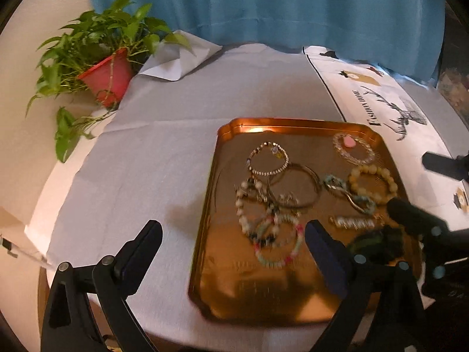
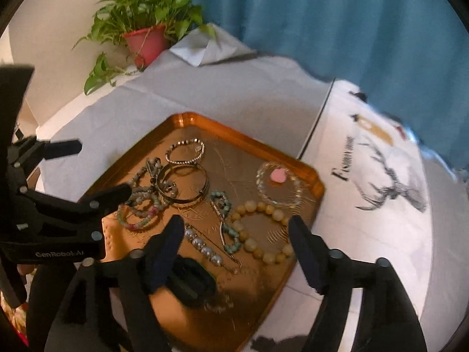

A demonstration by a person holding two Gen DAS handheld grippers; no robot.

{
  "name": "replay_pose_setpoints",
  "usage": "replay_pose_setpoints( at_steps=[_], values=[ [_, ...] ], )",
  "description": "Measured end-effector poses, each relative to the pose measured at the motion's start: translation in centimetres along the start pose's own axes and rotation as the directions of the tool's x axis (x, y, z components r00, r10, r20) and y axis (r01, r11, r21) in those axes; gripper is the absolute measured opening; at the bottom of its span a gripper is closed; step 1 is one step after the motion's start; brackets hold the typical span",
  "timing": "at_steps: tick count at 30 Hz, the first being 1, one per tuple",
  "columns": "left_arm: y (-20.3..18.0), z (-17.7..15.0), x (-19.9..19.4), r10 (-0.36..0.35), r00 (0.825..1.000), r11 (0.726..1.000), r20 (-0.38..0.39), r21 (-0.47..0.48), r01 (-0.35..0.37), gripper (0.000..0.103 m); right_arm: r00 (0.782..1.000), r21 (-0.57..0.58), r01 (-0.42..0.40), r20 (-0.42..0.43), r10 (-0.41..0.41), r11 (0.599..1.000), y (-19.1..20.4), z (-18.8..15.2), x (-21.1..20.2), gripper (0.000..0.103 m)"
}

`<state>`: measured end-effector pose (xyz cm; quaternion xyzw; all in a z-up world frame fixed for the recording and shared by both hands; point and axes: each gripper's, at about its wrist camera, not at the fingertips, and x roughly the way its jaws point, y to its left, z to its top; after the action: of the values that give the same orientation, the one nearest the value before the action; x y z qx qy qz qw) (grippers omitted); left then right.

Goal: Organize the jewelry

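Note:
A copper tray (image 1: 263,121) (image 2: 234,130) holds several pieces of jewelry. Among them are a yellow bead bracelet (image 2: 251,205), a clear bracelet with a pink heart (image 2: 277,175), a rhinestone bracelet (image 1: 269,173), a metal bangle (image 2: 181,202), a turquoise bracelet (image 2: 231,243), a pearl clip (image 2: 202,246), a pastel bead bracelet (image 1: 278,261) and a dark green band (image 2: 190,284). My left gripper (image 1: 233,231) stands open above the tray's near left part, holding nothing. Open above the pearl clip and the yellow bracelet, my right gripper (image 2: 236,223) is also empty.
The tray lies on a grey cloth (image 1: 152,152) over a table. A potted plant in a red pot (image 1: 108,77) stands at the far left. A white cloth with a deer print (image 2: 390,176) lies to the right. A blue curtain (image 1: 263,8) hangs behind.

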<state>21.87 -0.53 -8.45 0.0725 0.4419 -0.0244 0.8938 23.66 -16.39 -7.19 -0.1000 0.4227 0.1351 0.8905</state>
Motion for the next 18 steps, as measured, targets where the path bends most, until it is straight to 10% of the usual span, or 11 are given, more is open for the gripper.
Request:
replay_pose_setpoints(
  at_steps=[18],
  values=[
    [-0.7, -7.9, -10.4, 0.007, 0.995, 0.998, 0.104, -0.068, 0.0, 0.102, 0.983, 0.122, 0.136, 0.106, -0.15, 0.983, 3.8, -8.6, -10.0, 0.098]
  ],
)
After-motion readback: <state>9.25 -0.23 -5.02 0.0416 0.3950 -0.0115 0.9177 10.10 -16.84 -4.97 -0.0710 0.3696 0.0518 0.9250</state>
